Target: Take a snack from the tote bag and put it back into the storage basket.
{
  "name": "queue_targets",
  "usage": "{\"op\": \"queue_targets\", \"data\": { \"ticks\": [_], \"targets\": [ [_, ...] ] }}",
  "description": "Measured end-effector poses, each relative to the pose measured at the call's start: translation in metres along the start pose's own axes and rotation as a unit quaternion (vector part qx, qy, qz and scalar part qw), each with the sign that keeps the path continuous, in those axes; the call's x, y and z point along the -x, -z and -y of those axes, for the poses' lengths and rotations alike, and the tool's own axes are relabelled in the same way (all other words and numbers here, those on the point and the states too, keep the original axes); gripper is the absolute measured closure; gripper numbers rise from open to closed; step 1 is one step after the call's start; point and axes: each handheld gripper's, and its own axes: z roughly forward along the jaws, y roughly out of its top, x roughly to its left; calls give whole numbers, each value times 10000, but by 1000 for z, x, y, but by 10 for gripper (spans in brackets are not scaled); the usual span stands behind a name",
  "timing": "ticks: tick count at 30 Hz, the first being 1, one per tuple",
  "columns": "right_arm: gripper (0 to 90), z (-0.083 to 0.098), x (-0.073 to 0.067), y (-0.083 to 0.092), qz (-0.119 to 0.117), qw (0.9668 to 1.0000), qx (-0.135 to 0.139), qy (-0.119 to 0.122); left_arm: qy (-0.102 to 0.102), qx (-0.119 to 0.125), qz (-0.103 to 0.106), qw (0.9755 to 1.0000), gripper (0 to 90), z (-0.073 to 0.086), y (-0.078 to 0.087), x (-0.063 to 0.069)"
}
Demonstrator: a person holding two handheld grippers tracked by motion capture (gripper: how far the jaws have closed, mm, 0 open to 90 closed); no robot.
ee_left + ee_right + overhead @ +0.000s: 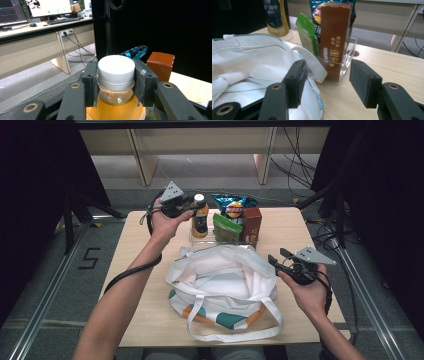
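A clear plastic bottle with a ribbed white plastic cap, gripped by matt black pads. Nearby, a soft white cloth bag, a matt brown cardboard box, a glossy foil crisp packet and a clear plastic tray on pale wood-grain table.

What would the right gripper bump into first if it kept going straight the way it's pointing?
Most likely the white bag: the right gripper already has one jaw over its rim. Straight between the open jaws stands the clear tray holding the brown box, so that probably comes next; depth is hard to judge.
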Motion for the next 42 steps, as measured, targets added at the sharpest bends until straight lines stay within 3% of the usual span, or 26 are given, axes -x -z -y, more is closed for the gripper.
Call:
{"op": "queue_targets", "data": {
  "ticks": [2,7,9,27,28,35,40,42],
  "targets": [
    [471,0,-2,1,29,10000,-32,-89,-24,-10,14,10000,587,0,-1,0],
    [471,0,0,0,46,10000,-5,57,-2,-27,14,10000,586,1,-4,0],
    [471,0,-1,0,86,9999,48,-29,-12,-37,20,10000,586,2,-5,0],
    [471,0,1,1,3,10000,-44,15,29,-119,-27,9999,586,8,-10,-3],
    [471,0,1,0,94,9999,83,45,42,-124,-28,9999,586,8,-10,-3],
    [470,0,-1,2,36,9999,-35,-109,45,-155,-67,9998,586,12,-11,-4],
    [471,1,2,0,14,10000,41,40,68,-167,-100,9998,586,14,-11,-6],
    [470,1,0,0,21,10000,25,-81,74,-177,-116,9997,586,15,-11,-7]
  ]
}}
